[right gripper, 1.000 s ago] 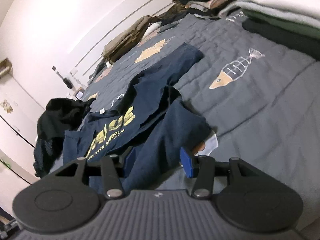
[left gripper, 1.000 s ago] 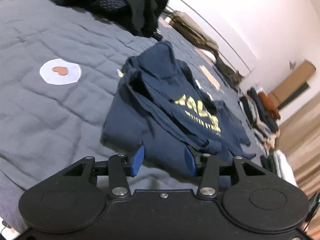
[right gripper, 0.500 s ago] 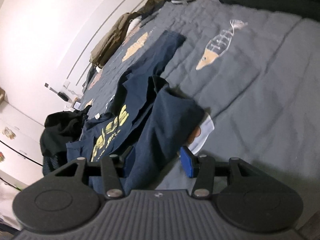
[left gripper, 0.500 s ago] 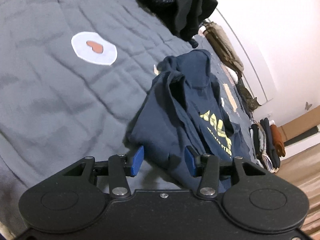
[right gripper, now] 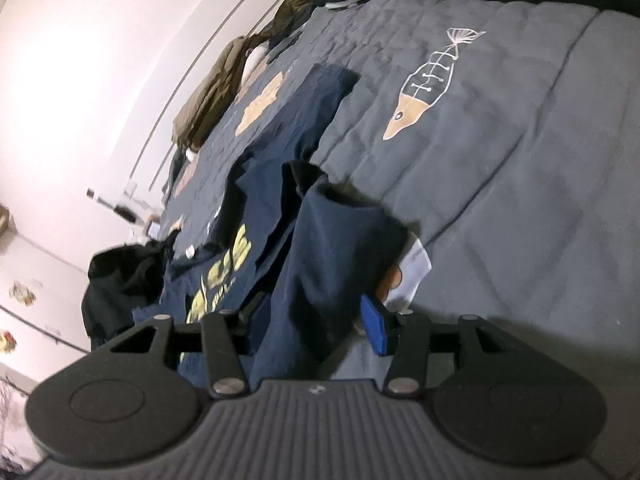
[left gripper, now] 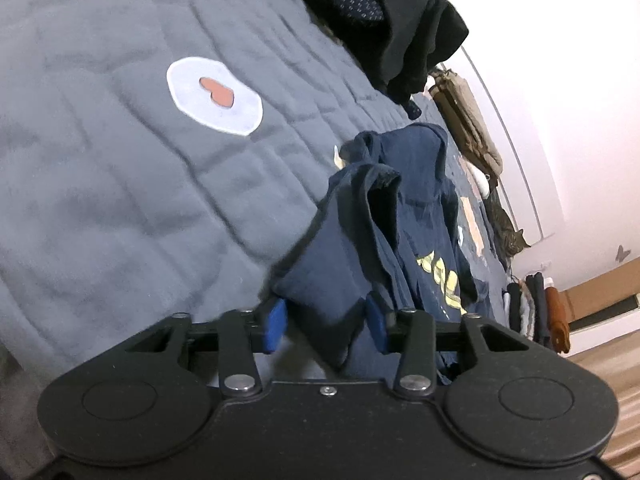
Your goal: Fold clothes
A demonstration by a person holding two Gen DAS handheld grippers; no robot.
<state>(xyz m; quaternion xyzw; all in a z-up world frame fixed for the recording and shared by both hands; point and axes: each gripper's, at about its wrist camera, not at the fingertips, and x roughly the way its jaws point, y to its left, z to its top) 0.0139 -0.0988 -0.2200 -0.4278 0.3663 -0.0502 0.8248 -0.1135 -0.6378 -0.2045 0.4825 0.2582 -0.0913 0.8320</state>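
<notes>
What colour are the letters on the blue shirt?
Yellow letters on the shirt, best in the right wrist view.

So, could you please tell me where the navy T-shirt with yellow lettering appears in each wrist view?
Left wrist view: navy T-shirt sits centre-right on the grey quilt, its near edge between the open fingers of the left gripper.
Right wrist view: the shirt sits centre-left, its near edge inside the open right gripper.
Shared landmark: the black clothes pile.
</notes>
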